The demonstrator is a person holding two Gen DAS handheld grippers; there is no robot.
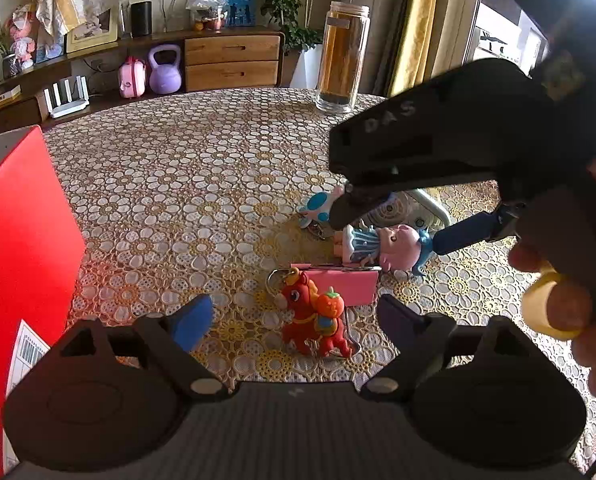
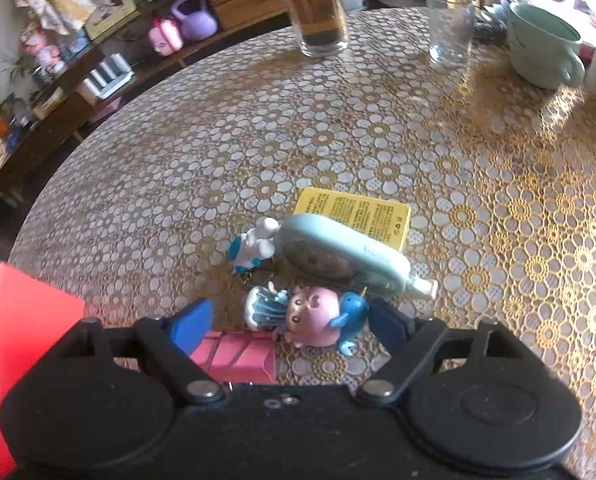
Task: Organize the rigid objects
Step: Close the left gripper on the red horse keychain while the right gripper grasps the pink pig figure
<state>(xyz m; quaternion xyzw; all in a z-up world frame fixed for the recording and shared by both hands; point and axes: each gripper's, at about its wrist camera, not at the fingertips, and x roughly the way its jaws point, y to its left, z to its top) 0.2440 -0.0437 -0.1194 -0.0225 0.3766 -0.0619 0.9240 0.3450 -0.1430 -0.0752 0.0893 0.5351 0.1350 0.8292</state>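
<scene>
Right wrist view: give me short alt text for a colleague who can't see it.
The open right gripper hovers over a pink-headed doll lying on the patterned tablecloth, with a pink box under its left finger. Behind the doll lie a pale blue case, a yellow card and a small blue-and-white figure.

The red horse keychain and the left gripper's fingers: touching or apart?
Apart. The left wrist view shows the red horse keychain lying between the fingers, with tablecloth visible either side.

Both tilted downward with jaws spread wide, nothing clamped: left gripper [image 1: 294, 316], right gripper [image 2: 290, 320]. Bare hand [image 1: 570, 300] wrapped round the right one.
</scene>
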